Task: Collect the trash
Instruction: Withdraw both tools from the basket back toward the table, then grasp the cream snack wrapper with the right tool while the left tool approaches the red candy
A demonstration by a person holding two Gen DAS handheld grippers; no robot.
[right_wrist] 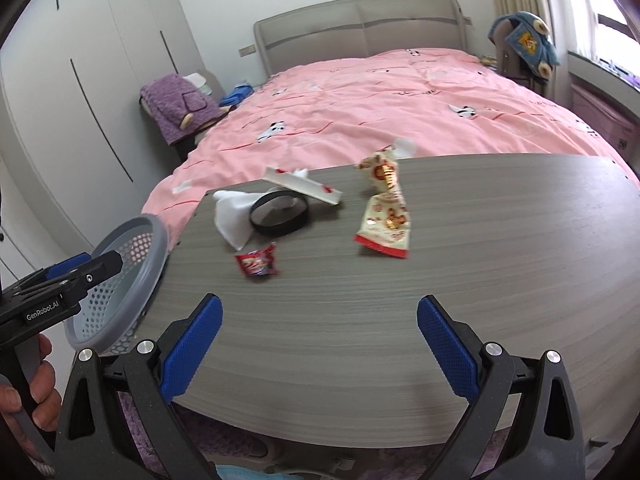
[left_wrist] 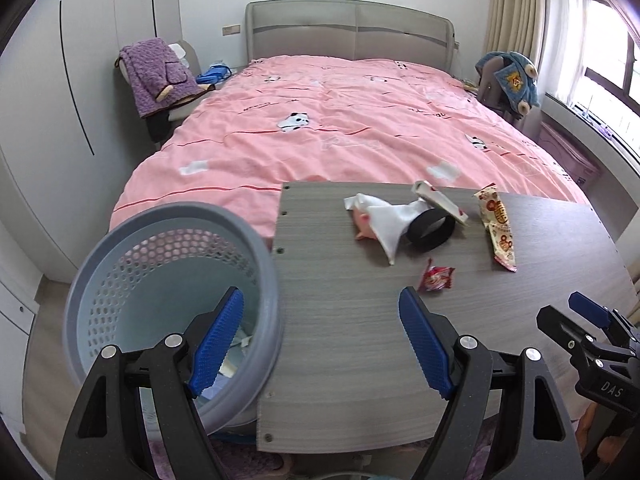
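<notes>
Trash lies on a grey wood-grain table (left_wrist: 340, 340) (right_wrist: 460, 260): a small red wrapper (left_wrist: 436, 279) (right_wrist: 258, 265), a long cream snack packet (left_wrist: 496, 226) (right_wrist: 386, 210), crumpled white paper (left_wrist: 380, 220) (right_wrist: 234, 216), a black ring (left_wrist: 432, 230) (right_wrist: 280, 216) and a flat white box (left_wrist: 442, 202) (right_wrist: 304, 186). A grey perforated basket (left_wrist: 160, 280) (right_wrist: 128, 276) stands at the table's left edge, scraps inside. My left gripper (left_wrist: 322, 340) is open, spanning the basket rim and table edge. My right gripper (right_wrist: 320, 344) is open over the near table, short of the red wrapper.
A bed with a pink duvet (left_wrist: 320, 120) (right_wrist: 380, 100) fills the space beyond the table. A chair with a purple blanket (left_wrist: 160, 76) sits left of it, a blue plush (left_wrist: 512, 80) at the right by the window. A hand (right_wrist: 28, 392) holds the left gripper's handle.
</notes>
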